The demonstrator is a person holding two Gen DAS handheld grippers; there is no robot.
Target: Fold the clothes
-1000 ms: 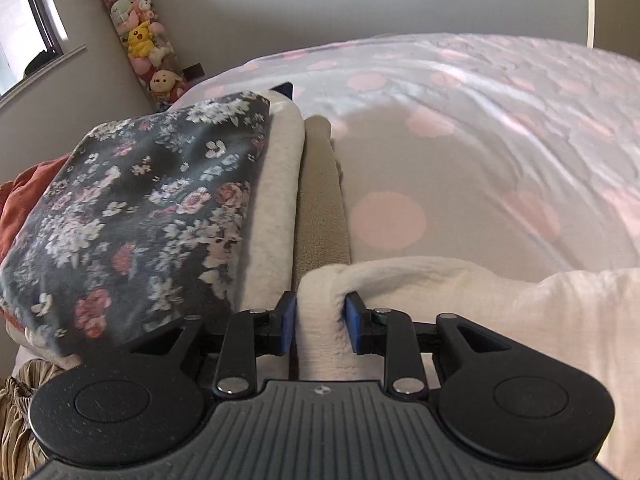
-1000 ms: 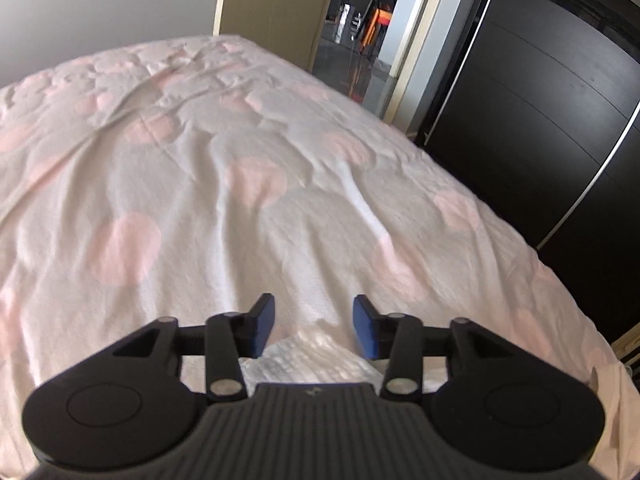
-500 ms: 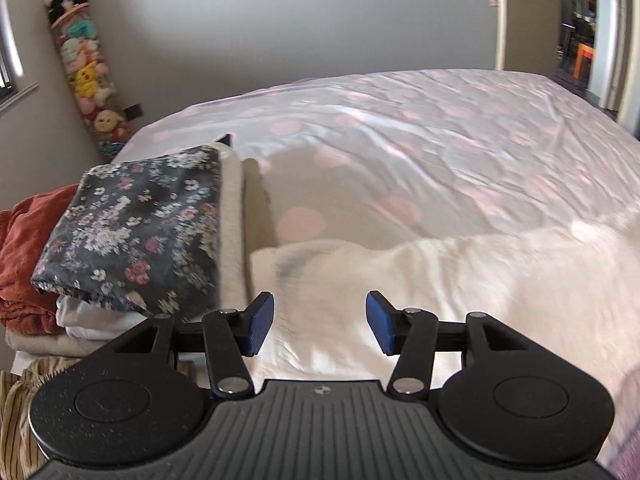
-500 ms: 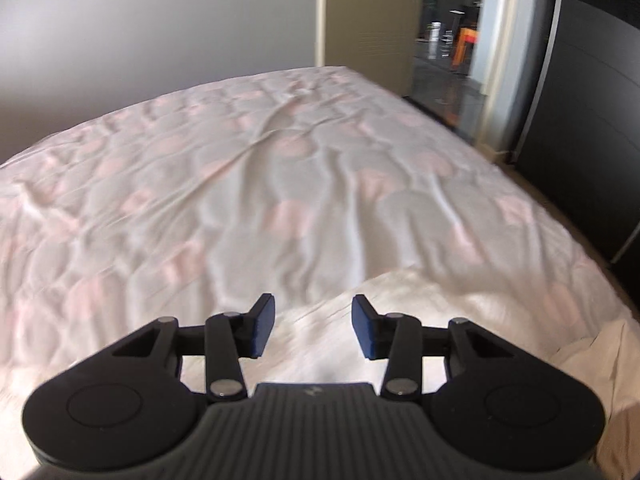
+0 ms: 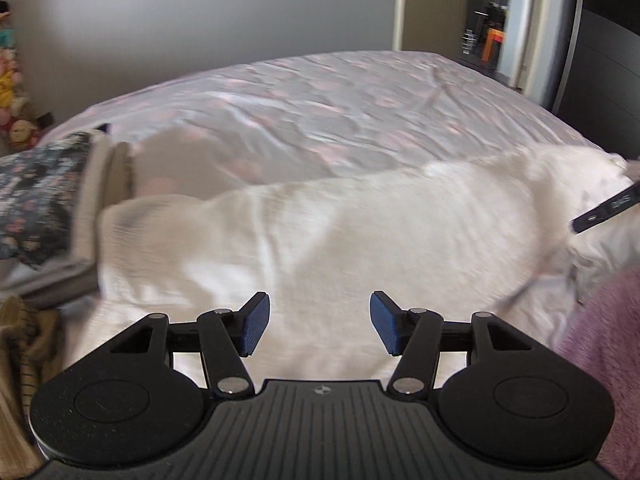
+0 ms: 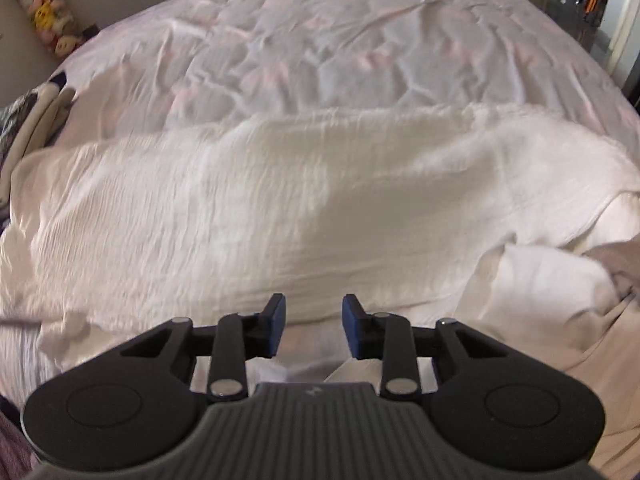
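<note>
Left gripper (image 5: 319,327): blue-padded fingers (image 5: 253,329) released and spread wide, nothing between them, hovering above the near part of a white crinkled garment (image 5: 340,236). Right gripper (image 6: 313,327): fingers (image 6: 275,325) likewise released, with a narrower gap, held over the near edge of the same white crinkled garment (image 6: 280,200). The garment lies spread crosswise over the near part of the bed (image 5: 340,100), whose pale cover with pink dots (image 6: 320,48) stays bare toward the far edge. At the bed's left edge, touching the garment's left end, sits a stack of folded clothes (image 5: 92,200) topped by a dark floral piece (image 5: 36,192); this stack shows only partly at the left margin of the right wrist view. A purple fuzzy fabric (image 5: 600,340) lies at the near right corner in the left wrist view, and a beige cloth (image 6: 600,320) lies beside the garment's right end. Soft toys (image 6: 48,20) stand against the wall beyond the bed's far left corner. Both views are motion-blurred.
</note>
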